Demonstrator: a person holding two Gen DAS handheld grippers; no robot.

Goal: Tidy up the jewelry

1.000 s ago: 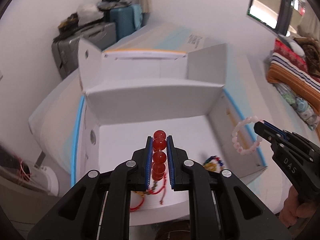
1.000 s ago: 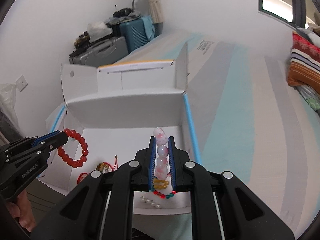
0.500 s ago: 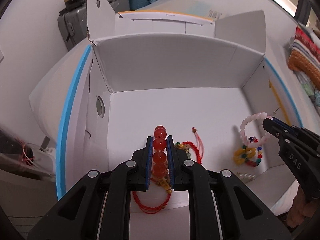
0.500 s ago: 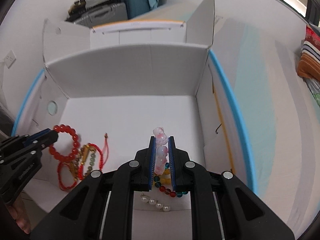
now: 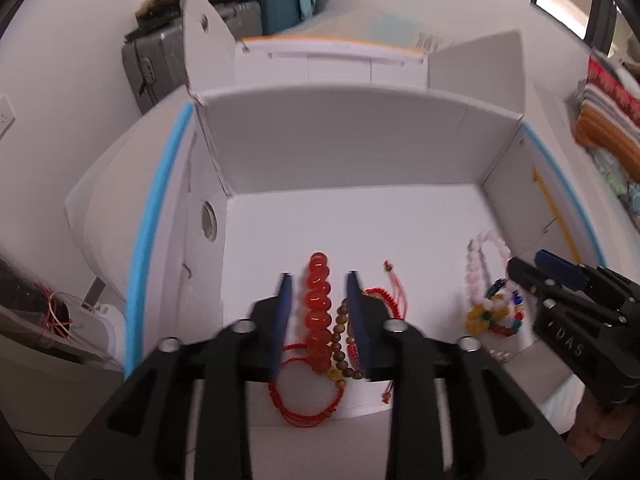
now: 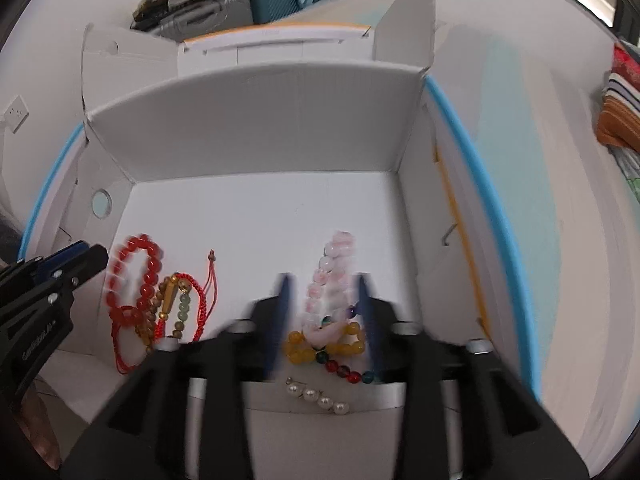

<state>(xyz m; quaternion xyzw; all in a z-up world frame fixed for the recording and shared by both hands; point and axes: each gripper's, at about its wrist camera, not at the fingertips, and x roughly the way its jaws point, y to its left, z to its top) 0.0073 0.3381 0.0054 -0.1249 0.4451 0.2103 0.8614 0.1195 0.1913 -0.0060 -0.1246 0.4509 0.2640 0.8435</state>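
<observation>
Release step: both bracelets set down inside the box (image 6: 256, 128).
Left gripper (image 5: 319, 280) jaws wide around red bracelet (image 5: 318, 312); right gripper (image 6: 325, 284) wide around pink bracelet (image 6: 328, 280). Next: retract clear.

Both claws have popped open since a moment ago: the left claw (image 5: 318, 294) let go of the red bead bracelet (image 5: 319, 312), the right claw (image 6: 324, 300) dropped the pink bracelet (image 6: 326, 280), both apparently resting near the box's (image 6: 256, 128) front edge.

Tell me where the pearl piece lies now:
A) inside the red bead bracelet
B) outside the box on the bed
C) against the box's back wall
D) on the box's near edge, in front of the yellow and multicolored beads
D: in the right wrist view the pearl piece lies on the near edge of the white box, just in front of the yellow and multicolored beads.
</observation>
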